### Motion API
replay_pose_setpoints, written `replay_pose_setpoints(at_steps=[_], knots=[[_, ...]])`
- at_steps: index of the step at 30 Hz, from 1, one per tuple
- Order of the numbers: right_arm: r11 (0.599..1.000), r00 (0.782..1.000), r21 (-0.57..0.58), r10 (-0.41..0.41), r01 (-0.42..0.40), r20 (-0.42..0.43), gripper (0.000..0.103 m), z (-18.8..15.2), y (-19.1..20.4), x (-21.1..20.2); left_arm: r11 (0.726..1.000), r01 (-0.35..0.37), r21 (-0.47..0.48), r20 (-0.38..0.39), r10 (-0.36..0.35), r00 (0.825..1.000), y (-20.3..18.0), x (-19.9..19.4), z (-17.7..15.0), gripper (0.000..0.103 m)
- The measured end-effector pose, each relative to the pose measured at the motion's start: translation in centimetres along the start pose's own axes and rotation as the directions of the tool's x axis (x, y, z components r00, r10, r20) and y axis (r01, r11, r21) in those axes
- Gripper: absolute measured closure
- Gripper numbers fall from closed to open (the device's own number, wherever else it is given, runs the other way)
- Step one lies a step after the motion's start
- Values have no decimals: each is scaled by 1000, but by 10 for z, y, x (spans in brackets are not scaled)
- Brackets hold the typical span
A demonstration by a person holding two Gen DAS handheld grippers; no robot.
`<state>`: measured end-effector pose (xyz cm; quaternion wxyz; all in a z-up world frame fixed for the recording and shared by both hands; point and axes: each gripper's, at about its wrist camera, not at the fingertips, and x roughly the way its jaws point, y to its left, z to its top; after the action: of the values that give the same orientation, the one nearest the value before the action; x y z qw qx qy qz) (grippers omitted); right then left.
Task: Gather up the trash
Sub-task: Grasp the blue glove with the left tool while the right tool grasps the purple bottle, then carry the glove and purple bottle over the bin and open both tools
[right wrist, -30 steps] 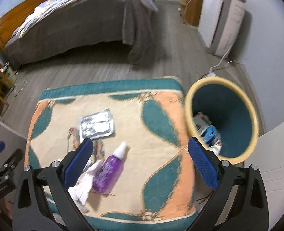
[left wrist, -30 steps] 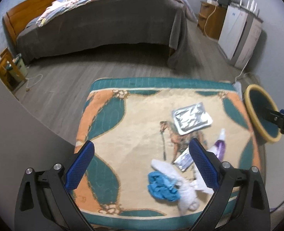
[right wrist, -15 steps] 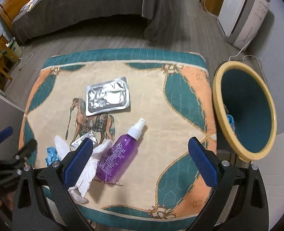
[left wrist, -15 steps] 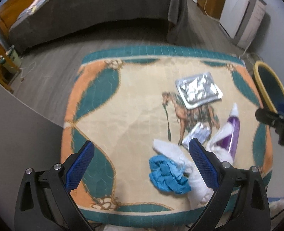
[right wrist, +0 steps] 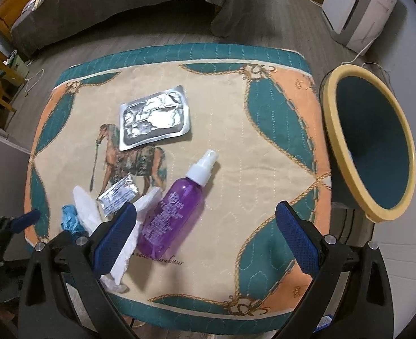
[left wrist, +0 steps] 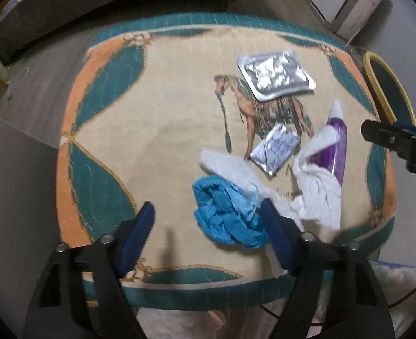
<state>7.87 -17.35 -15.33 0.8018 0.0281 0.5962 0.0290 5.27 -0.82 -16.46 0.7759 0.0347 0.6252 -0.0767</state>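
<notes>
While closing, left gripper flanks blue wad near cloth edge

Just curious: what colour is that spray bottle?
The spray bottle is purple with a white nozzle; clearest in the right wrist view.

The quilted cloth is cream with teal and orange leaf shapes, gold rope lines and a brown horse. The spray bottle is purple, capped white. The bin is teal, rimmed yellow. The crumpled glove is blue.
</notes>
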Motion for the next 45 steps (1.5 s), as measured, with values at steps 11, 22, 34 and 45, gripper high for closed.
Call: replay_pose_setpoints(at_steps=[11,22,34,45], knots=[[995,991,-52,79,-85,-112,44,-8,29,34,1000,12,26,-32,-12,999,2,13,2,61],[997,991,-29,63,-67,-119,69,-6,23,47,995,13,103,-25,-11,1000,-3,14,5,75],[995,994,10,102,-102,30,71,9,-9,-5,997,15,82,309,-40,950,1,-66,21,77],[993,968,-41,116,-110,224,71,46,-21,-69,992,48,117,394,-91,914,-22,-84,37,77]])
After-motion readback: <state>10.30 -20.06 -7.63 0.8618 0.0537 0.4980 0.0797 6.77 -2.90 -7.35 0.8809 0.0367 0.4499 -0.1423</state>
